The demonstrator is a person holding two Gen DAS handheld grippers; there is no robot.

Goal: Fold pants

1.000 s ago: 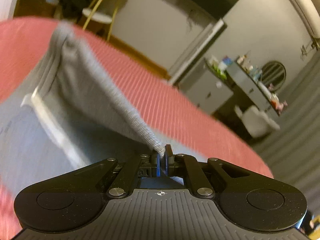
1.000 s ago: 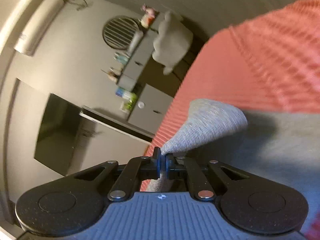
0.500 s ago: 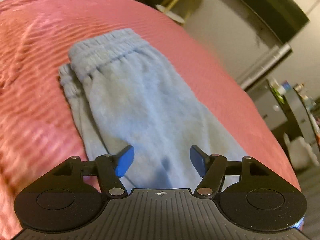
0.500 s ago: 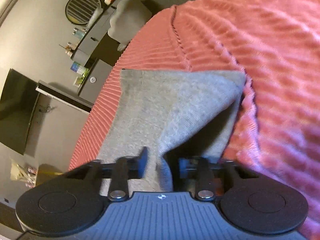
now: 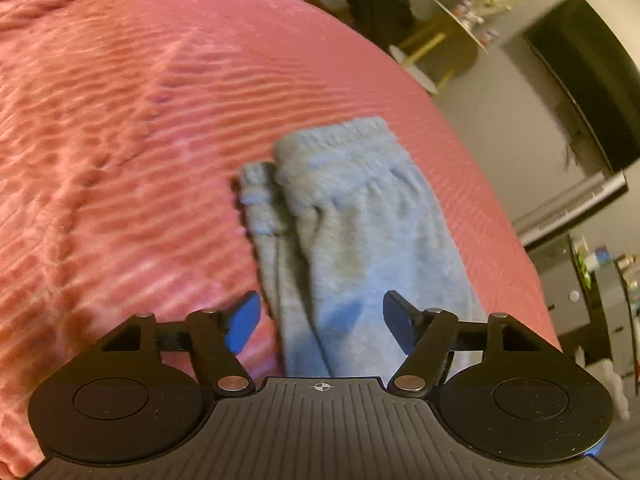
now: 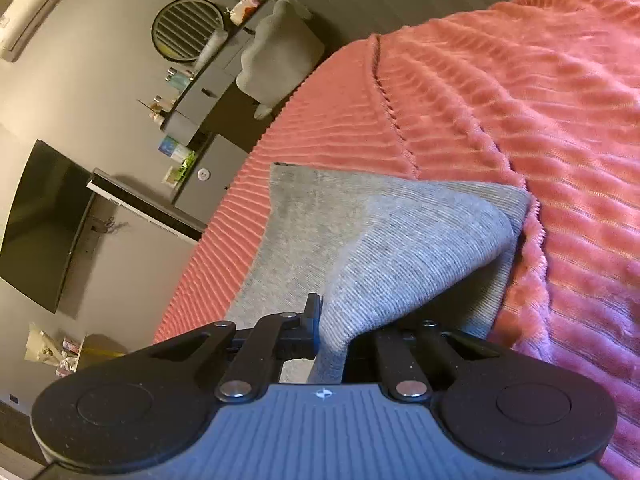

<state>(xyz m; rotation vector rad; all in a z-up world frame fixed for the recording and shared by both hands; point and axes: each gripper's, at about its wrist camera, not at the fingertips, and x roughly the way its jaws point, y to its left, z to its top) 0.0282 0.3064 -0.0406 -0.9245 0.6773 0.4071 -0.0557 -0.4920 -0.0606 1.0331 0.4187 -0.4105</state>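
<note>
Grey pants [image 5: 360,232] lie folded on a pink ribbed bedspread [image 5: 120,140], near the edge of the bed toward the room. Left wrist view: elastic waistband at the far end, long axis runs from there back toward the camera, with a narrower layer sticking out along the left side. Left gripper [image 5: 322,318] hangs above the near part of the fabric, jaws wide and opening a little more, blue pads clear of the cloth, nothing gripped. Right gripper [image 6: 332,332] has its jaws pinched together on a ribbed fold of the pants, which rises from the flat layer and drapes over the right finger, hiding it; only the left finger [image 6: 312,312] shows. Beyond the bed: a dark TV screen [image 6: 44,224] on the wall, a grey cabinet [image 6: 208,172] with small bottles and clutter on top, a round slatted mirror or vent [image 6: 188,28], an air conditioner [image 6: 36,4] high up, a pale fluffy chair [image 6: 276,56], a dark garment [image 5: 380,8] by a gold-legged side table [image 5: 416,64]. No readable writing or brand; left view is motion-blurred
</note>
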